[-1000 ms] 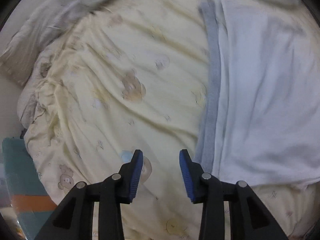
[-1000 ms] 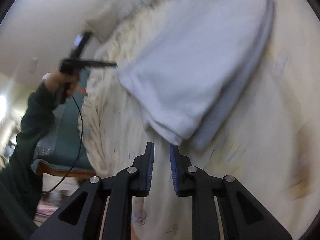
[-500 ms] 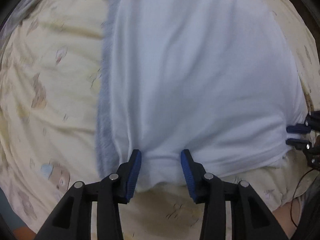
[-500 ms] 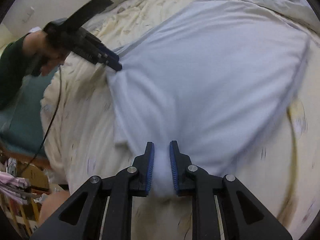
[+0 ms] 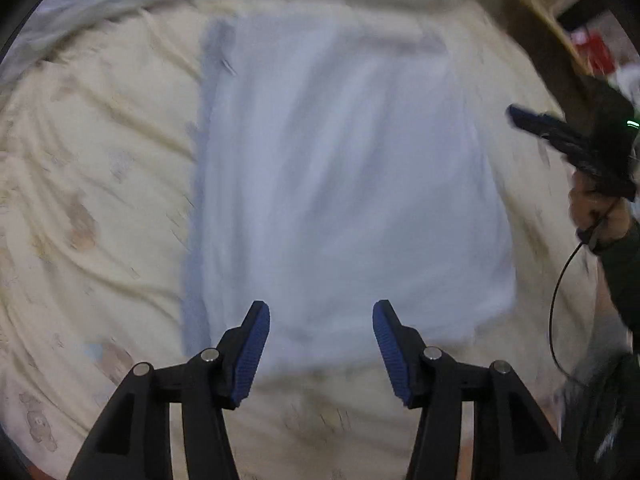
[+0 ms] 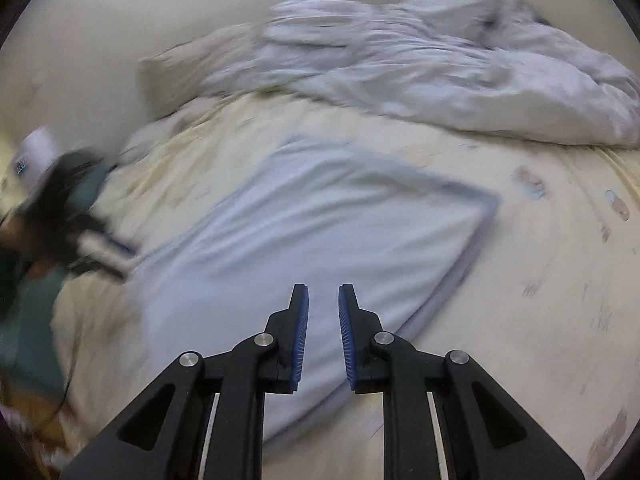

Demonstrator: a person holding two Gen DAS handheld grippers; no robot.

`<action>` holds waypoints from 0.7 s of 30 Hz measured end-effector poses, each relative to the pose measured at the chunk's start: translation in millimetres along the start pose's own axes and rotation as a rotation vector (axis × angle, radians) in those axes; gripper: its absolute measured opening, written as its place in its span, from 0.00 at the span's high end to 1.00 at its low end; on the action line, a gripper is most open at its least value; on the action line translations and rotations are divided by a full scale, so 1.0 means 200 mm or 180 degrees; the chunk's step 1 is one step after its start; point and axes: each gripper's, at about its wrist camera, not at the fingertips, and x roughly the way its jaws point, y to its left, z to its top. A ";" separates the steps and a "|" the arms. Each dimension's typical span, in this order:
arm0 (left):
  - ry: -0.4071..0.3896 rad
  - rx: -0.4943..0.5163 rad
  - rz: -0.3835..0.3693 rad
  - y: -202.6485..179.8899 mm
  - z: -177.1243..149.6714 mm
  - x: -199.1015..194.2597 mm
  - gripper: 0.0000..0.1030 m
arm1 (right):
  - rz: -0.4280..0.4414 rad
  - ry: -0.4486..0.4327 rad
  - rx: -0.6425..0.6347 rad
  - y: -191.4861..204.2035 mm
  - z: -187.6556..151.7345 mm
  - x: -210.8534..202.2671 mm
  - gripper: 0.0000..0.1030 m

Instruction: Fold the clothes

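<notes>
The left gripper (image 5: 321, 350) is at the bottom of its own view. Its 2 blue fingers (image 5: 252, 354) are wide apart and hold nothing. It hangs above the near edge of a folded white cloth (image 5: 340, 184). The cloth lies flat on a pale yellow bed sheet (image 5: 92, 184) with little bear pictures. A grey strip runs down the left side of the cloth. To the right, a hand (image 5: 600, 212) holds the right gripper (image 5: 516, 114), which is off to the side of the cloth and blurry there.

In the right wrist view, the right gripper (image 6: 323, 338) has a small gap between its fingers and nothing in it. It hangs above the near part of the white cloth (image 6: 304, 232). The left gripper (image 6: 120, 254) is a blur by the far left corner of the cloth. Farther back, a crumpled grey blanket (image 6: 440, 68) is piled on the sheet (image 6: 540, 280), by a pale wall (image 6: 120, 12).
</notes>
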 end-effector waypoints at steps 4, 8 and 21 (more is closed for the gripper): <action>-0.0349 -0.0701 0.0523 0.26 0.08 -0.06 0.45 | -0.0319 0.0143 0.0040 -0.22 0.15 0.30 0.82; -0.0787 -0.1001 0.0831 0.36 0.07 -0.22 0.45 | -0.0603 0.0115 0.0016 -0.23 0.23 0.39 0.82; -0.0907 -0.0838 0.0962 0.30 0.03 -0.25 0.45 | -0.0161 0.0691 -0.0980 0.44 0.74 1.20 0.82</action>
